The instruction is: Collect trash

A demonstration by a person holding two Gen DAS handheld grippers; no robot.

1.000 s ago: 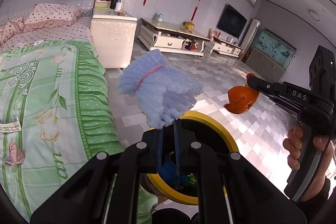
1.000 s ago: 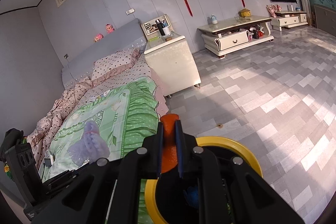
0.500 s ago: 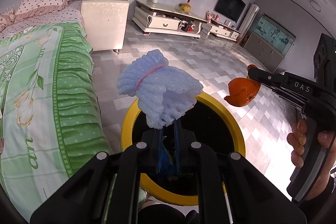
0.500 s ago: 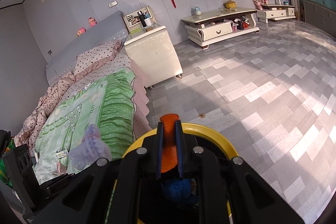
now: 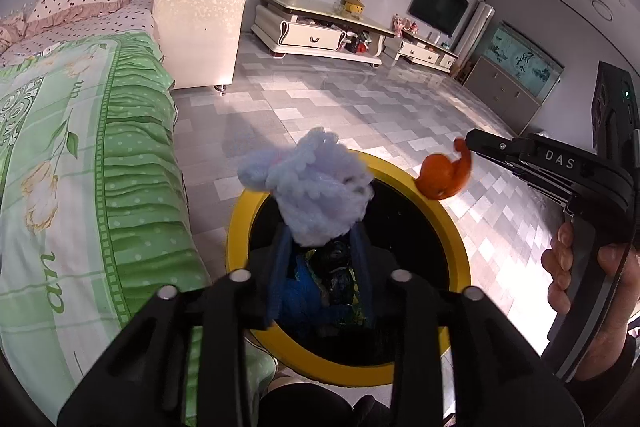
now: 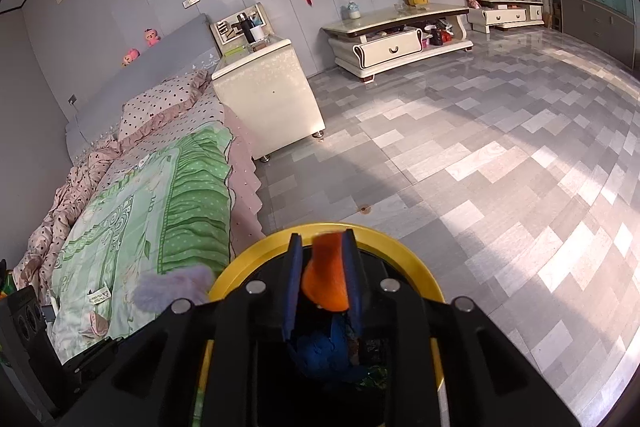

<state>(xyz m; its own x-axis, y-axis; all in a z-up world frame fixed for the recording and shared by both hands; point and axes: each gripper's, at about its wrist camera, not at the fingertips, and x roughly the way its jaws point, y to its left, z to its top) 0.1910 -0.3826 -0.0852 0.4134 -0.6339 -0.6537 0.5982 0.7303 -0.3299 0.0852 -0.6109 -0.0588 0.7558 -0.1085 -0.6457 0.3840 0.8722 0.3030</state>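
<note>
With the left gripper [image 5: 320, 247] spread wide around the blue foam net [image 5: 310, 193] and the right gripper [image 6: 322, 281] parted beside the orange peel [image 6: 325, 277], keep both centred above the bin [image 5: 452, 223] at six o'clock.

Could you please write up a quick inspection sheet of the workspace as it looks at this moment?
Surface: grey tiled floor, sunlit in patches.
Job's things: yellow-rimmed bin stands beside the bed; blue and dark trash lies inside. Pale blue foam net and orange peel are both above the bin's mouth.
Clutter: small paper scraps on the bedspread; a small spot on the floor beyond the bin.
Grippers: left tool open, the foam net at its tips; right tool open, the peel between its fingers.
Cables: nothing seen.
Surroundings: cream bedside cabinet, TV stand, red wall ornaments.
</note>
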